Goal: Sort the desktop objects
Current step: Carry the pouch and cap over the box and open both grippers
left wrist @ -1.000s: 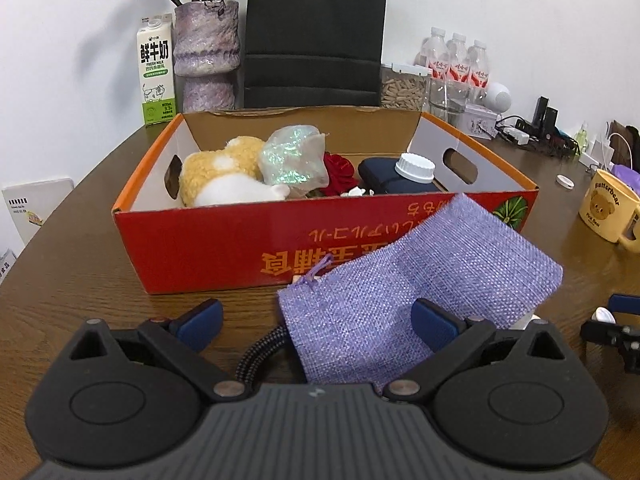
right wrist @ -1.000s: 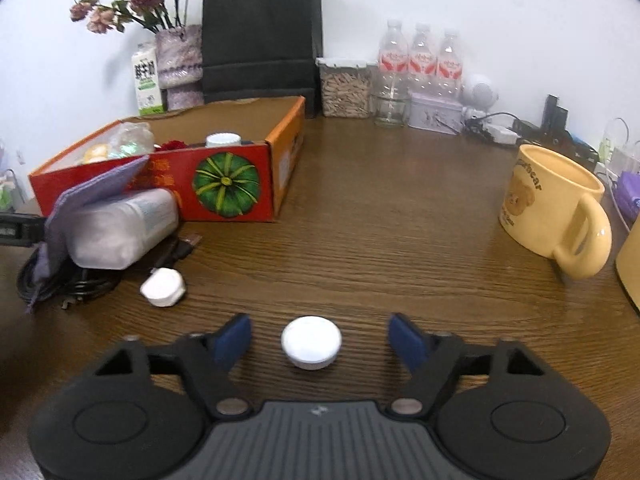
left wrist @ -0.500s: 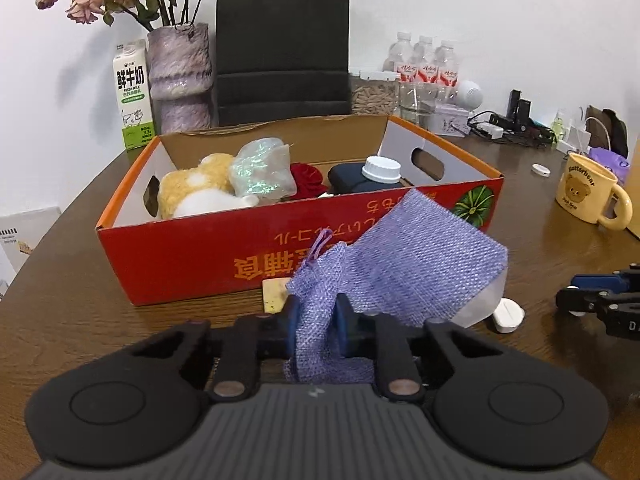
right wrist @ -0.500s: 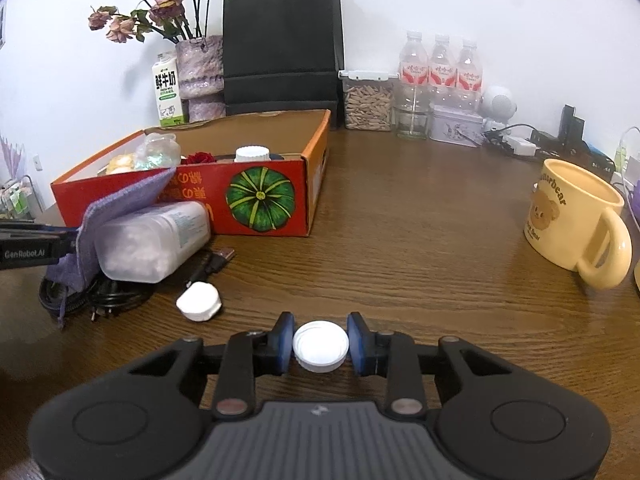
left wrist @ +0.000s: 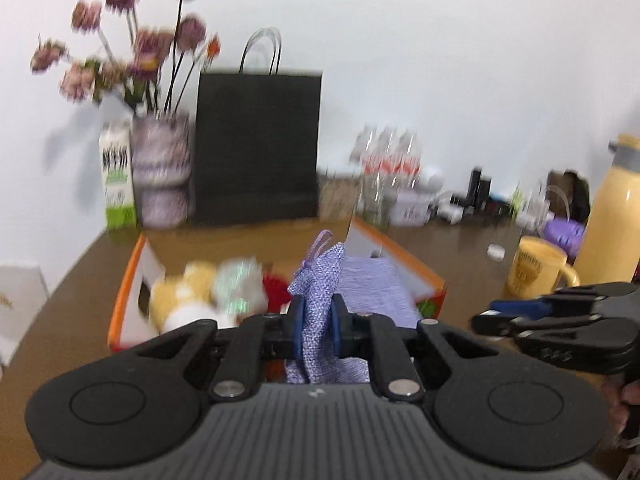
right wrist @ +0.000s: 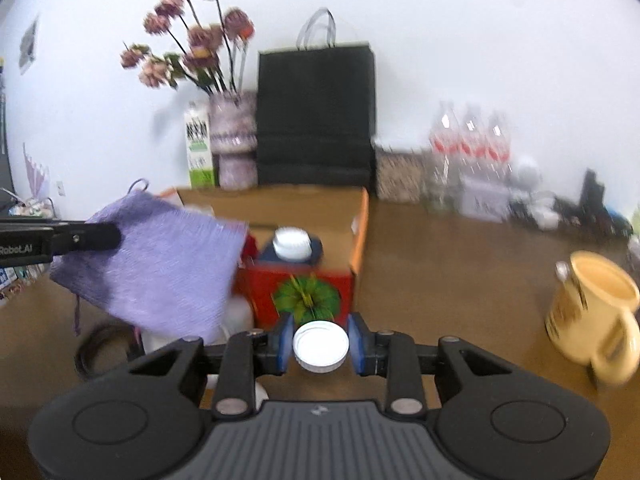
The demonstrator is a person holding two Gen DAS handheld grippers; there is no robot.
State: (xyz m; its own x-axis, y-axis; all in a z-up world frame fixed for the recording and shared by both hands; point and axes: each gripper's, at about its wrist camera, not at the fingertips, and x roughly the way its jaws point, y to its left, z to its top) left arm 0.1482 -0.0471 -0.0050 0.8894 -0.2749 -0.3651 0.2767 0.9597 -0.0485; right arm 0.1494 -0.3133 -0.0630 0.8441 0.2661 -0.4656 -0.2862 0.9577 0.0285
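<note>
White wall behind; brown wood-grain table (right wrist: 460,280) fills the lower half of both views. Both frames are motion-blurred.

Back row, along the wall: matte black paper bag (right wrist: 316,116) with thin looped handles, centre; left of it a mottled purple vase (right wrist: 233,140) of dried pink flowers and a white-and-green carton (right wrist: 199,144). Clear plastic bottles (right wrist: 470,140) with red labels at right.

Red cardboard box (right wrist: 312,292), orange rim, green pumpkin print on its near end, sits mid-frame in the right wrist view. Inside: a dark container with a ribbed white cap (right wrist: 292,242); in the left wrist view also a yellow-and-white plush (left wrist: 184,296) and an iridescent wrapped lump (left wrist: 240,284), all blurred.

Glossy yellow mug (right wrist: 592,312), right edge. Coiled black cable (right wrist: 96,348), lower left.

Left gripper (left wrist: 316,328): blue pads pinched tight on the gathered neck of a purple woven pouch (left wrist: 320,300), coarse burlap-like weave, drawstring loop sticking up. The pouch hangs clear of the table, in front of the box.

Right gripper (right wrist: 320,344): pads clamped on either side of a round, flat white cap (right wrist: 320,345), smooth plastic, held level above the table just in front of the box's pumpkin end.
</note>
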